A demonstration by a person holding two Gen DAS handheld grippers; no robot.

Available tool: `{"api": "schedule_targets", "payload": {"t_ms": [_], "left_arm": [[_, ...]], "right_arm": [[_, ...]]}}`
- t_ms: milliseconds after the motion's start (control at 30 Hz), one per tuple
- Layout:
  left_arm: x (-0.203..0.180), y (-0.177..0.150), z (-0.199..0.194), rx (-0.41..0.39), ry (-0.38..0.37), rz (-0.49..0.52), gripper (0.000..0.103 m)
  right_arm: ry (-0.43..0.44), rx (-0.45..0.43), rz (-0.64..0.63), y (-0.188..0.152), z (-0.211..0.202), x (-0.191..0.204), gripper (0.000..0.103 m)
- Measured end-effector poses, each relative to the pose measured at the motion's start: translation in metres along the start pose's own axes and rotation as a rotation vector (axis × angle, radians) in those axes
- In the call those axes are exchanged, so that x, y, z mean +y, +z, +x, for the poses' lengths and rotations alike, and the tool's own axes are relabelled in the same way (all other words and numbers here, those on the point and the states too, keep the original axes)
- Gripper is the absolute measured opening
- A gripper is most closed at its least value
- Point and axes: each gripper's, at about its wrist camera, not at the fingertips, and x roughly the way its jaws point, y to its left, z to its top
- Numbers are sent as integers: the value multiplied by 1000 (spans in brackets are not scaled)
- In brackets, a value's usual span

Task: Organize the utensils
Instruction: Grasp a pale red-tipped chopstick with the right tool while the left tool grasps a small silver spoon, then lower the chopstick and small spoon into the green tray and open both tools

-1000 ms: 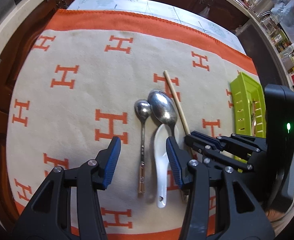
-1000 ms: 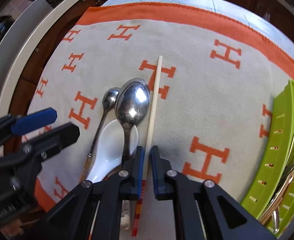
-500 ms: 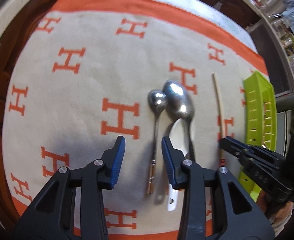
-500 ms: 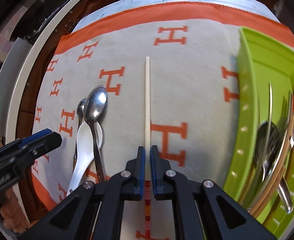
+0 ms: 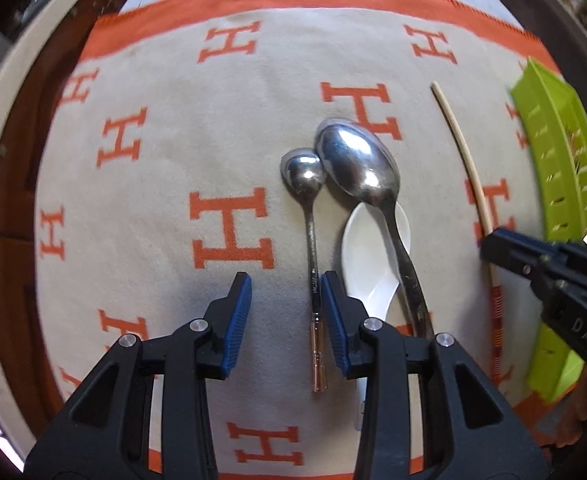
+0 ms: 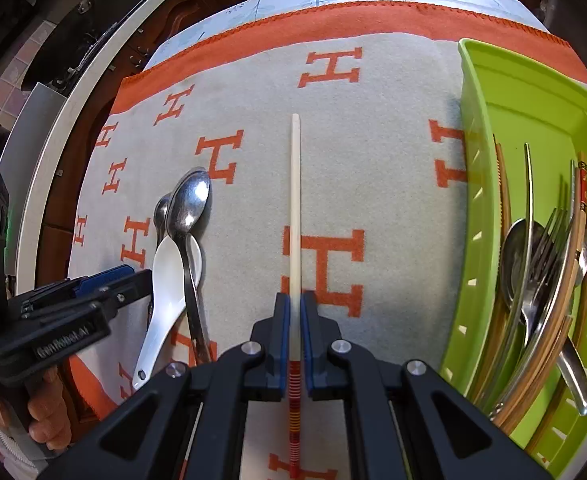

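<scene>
The right hand-held gripper [image 6: 294,334] is clamped on the chopstick [image 6: 295,200], which points straight ahead of it; the green tray [image 6: 469,208] lies to its right. The left hand-held gripper [image 5: 286,314], its jaws just narrowing, stands half open astride the small spoon [image 5: 311,248], nearer its right pad. Best to centre it on the handle before closing, clear of the white spoon [image 5: 373,256] just right.

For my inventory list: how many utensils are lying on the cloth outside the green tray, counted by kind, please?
Metal spoons: 2, the small spoon and the large spoon
White ceramic spoon: 1
Chopstick: 1, clamped in the right gripper
Total: 4
</scene>
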Motion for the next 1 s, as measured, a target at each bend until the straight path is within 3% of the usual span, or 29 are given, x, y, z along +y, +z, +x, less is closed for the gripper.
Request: {"api": "schedule_targets", "payload": {"t_ms": [33, 167, 367, 533, 833, 1000], "left_arm": [[-1, 0, 0, 4, -12, 2, 22], [4, 3, 1, 17, -67, -21, 3], [27, 5, 2, 36, -175, -147, 2], [40, -7, -15, -11, -232, -196, 2], [37, -22, -68, -91, -278, -160, 2], [5, -20, -95, -125, -331, -96, 2]], "right_arm": [[-1, 0, -2, 1, 1, 1, 5], [-2, -4, -3, 1, 0, 1, 5], [0, -10, 0, 0, 0, 2, 5], [31, 0, 12, -2, -1, -1, 5], [106, -19, 58, -11, -9, -7, 5], [149, -48, 82, -15, -24, -12, 5]]}}
